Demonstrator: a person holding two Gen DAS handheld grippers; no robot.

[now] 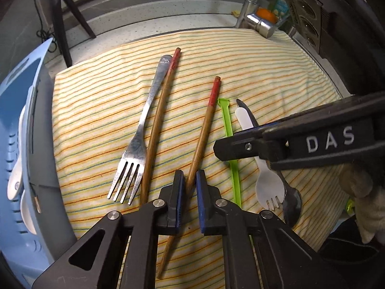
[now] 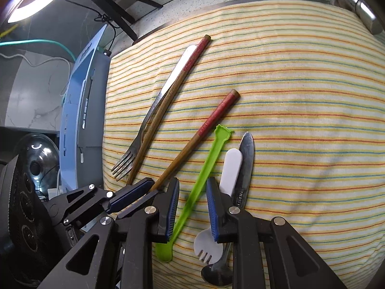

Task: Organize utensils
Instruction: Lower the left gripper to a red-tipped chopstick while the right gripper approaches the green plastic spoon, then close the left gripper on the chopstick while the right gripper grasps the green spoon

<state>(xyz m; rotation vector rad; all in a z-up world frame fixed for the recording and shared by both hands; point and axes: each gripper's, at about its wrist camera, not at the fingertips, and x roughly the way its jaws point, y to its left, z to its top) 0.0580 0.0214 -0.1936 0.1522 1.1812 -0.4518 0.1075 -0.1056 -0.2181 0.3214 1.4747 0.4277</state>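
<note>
Left gripper (image 1: 190, 180) pinches a chopstick (image 1: 201, 130); right gripper (image 2: 192, 192) straddles the green pick (image 2: 204, 173), jaws apart.
Left view alone shows white spoons (image 1: 18, 178) in the blue rack (image 1: 24, 96); fork (image 1: 137, 144), second chopstick (image 1: 160, 113), spork (image 1: 266, 187) lie on the cloth (image 1: 96, 110).

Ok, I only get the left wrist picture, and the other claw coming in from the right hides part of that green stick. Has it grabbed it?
Observer: Not yet. In the right wrist view the right claw straddles the green stick, with a gap at each pad.
Operator: What is that stick, anyway?
Observer: A little plastic spoon. Its near end, hidden from you, widens into a small scoop.
Operator: Anything past the blue rack on the left?
Observer: Yes, a glass pot lid sits just beyond it.
</note>
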